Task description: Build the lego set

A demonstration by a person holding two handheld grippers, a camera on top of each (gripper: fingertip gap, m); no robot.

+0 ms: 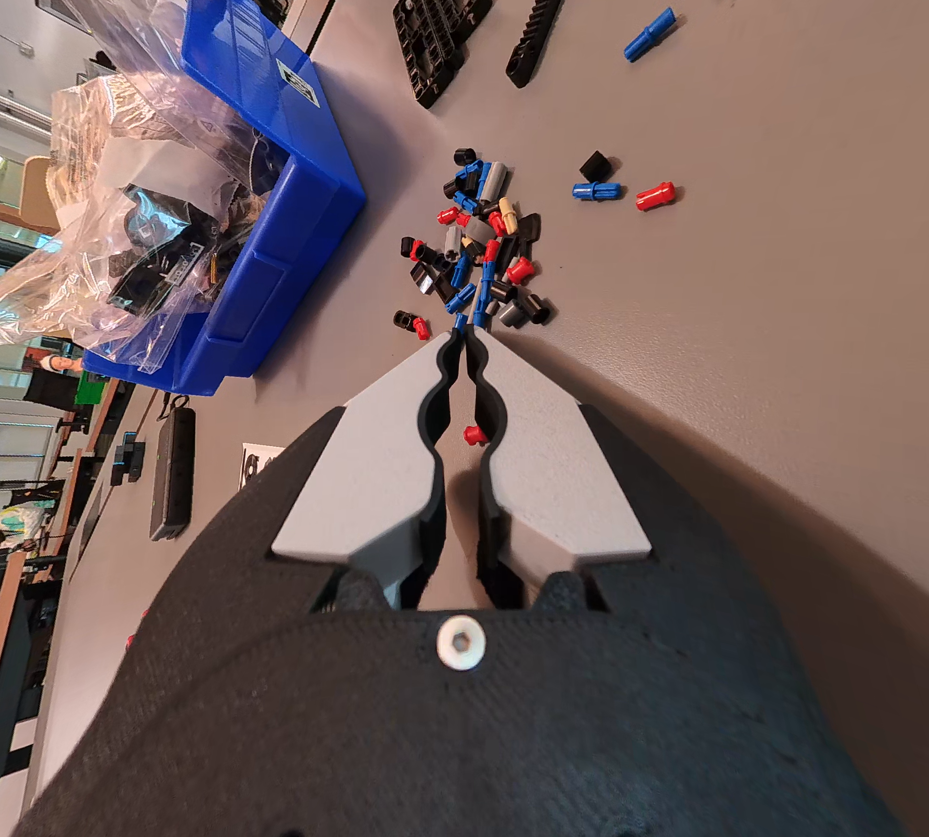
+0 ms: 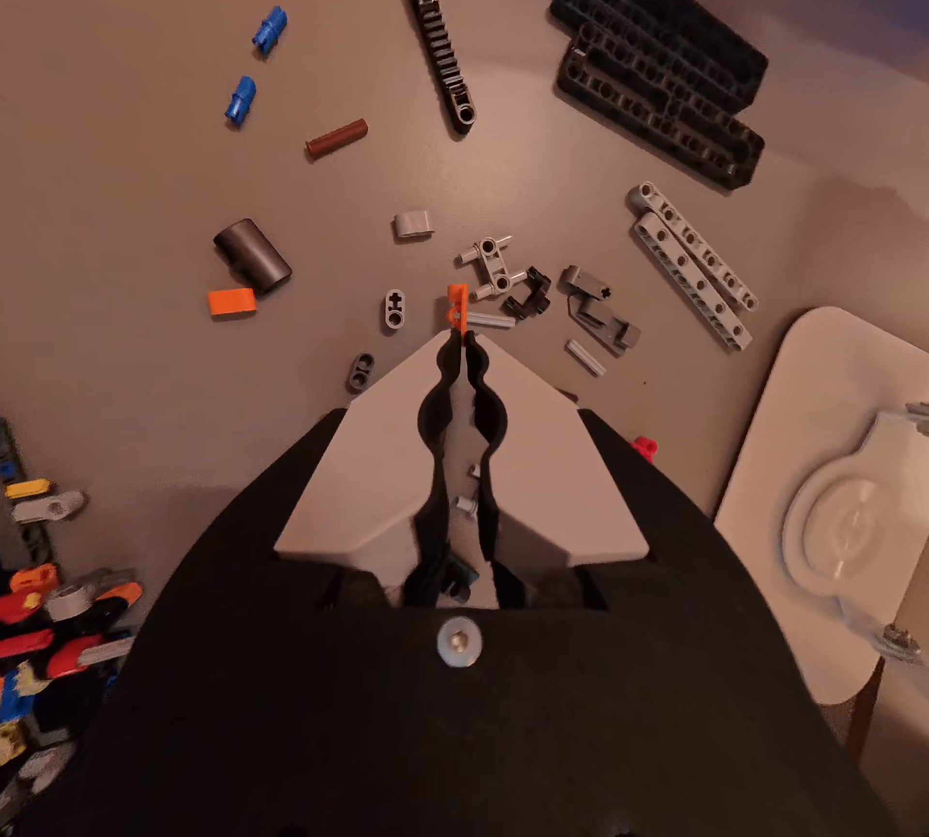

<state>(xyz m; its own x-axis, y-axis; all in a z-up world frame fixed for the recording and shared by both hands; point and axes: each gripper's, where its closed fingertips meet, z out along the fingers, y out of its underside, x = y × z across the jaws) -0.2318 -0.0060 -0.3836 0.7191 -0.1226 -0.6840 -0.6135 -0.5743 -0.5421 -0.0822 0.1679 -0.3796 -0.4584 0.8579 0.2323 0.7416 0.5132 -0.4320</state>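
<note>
In the left wrist view my left gripper (image 1: pixel 463 335) is shut at its tips on a blue pin (image 1: pixel 458 322), at the near edge of a pile of small blue, red, black and grey pins (image 1: pixel 477 245). A red pin (image 1: pixel 472 434) lies on the table under the fingers. In the right wrist view my right gripper (image 2: pixel 460 335) is shut on a small orange connector (image 2: pixel 456 307) that sticks out past the tips. It hangs over loose grey parts: an axle (image 2: pixel 490 321), a pin connector (image 2: pixel 490 267) and a black piece (image 2: pixel 528 300).
A blue bin (image 1: pixel 261 159) with plastic bags stands left of the pile. Black frames (image 1: pixel 442 8) (image 2: pixel 658 54), a black rack (image 1: pixel 543 13) (image 2: pixel 442 49), blue pins (image 2: pixel 240 99), a brown axle (image 2: pixel 337 137), grey beams (image 2: pixel 693 265) and an orange piece (image 2: pixel 231 301) lie about. A white board (image 2: pixel 824 486) is at right. About 25 cm separates my left fingertips from my right. The orange piece (image 2: pixel 231 301) lies some 8 cm from my right tips, 20 cm from my left tips.
</note>
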